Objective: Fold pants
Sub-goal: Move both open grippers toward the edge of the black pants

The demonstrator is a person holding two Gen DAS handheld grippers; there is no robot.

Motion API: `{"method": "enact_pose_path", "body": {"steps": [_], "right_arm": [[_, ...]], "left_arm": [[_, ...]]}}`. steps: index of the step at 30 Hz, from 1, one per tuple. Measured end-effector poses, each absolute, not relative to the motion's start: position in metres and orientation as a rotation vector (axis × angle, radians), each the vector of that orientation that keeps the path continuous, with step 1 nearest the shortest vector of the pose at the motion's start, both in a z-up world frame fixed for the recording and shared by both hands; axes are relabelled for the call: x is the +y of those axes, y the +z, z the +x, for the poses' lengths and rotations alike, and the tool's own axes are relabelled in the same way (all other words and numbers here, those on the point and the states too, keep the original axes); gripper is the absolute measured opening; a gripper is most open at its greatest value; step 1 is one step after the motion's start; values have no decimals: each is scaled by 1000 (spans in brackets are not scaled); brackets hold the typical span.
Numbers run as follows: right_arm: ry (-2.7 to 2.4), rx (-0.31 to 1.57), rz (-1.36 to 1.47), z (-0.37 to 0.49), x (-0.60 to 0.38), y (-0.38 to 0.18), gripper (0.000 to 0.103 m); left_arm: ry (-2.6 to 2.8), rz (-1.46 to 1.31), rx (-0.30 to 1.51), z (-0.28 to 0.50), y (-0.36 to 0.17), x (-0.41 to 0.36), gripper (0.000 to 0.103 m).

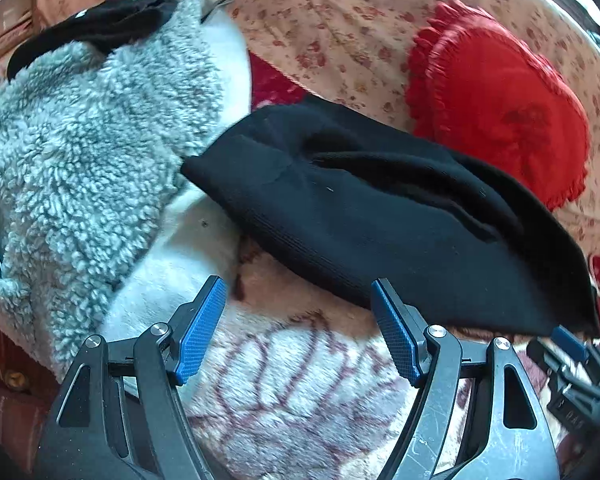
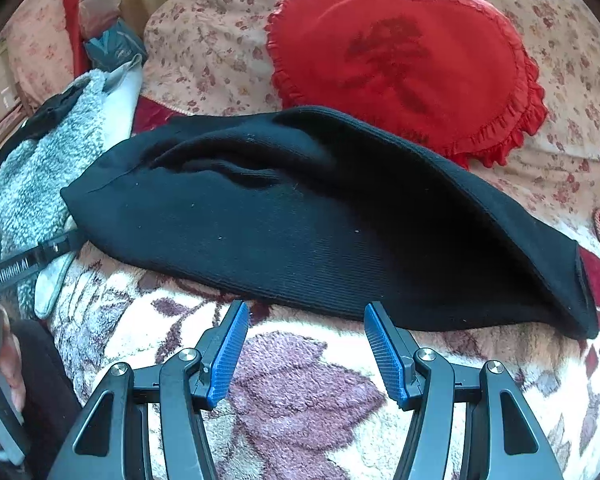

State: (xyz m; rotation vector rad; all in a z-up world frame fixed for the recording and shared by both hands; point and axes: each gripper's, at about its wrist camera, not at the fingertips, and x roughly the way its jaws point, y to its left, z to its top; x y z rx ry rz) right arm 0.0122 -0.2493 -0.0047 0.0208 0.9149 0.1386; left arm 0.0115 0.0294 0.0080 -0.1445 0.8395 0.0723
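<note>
Black pants folded on fleece blanket; both grippers empty, jaws wide.

From left: a grey fleece garment (image 1: 84,152) lay beside the pants (image 1: 380,220). The left gripper (image 1: 298,304) and right gripper (image 2: 306,326) sat just short of the near edge. A red pillow (image 2: 404,64) lay behind, on the blanket (image 2: 300,392).

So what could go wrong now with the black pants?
The black pants lie bunched with a ridge across the top, so a fold now might lock in wrinkles. The left gripper and right gripper are both open over the fluffy blanket, so they might pinch that too. The grey fleece touches one end and could get dragged along.
</note>
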Motion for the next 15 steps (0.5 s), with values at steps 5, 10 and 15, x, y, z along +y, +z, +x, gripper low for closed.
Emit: {"method": "enact_pose_path", "body": {"steps": [5,10,15], "right_arm": [[182,920,-23,17,-241,-13,58],[193,907,-166,24,-234,-23,58],[221,856,-193,34,-237,-27,47]], "left_arm": [[64,-246,882,27,0,46,75],[86,-291,930,46,-10,52,75],[71,-293,980,72,-22,40,75]]}}
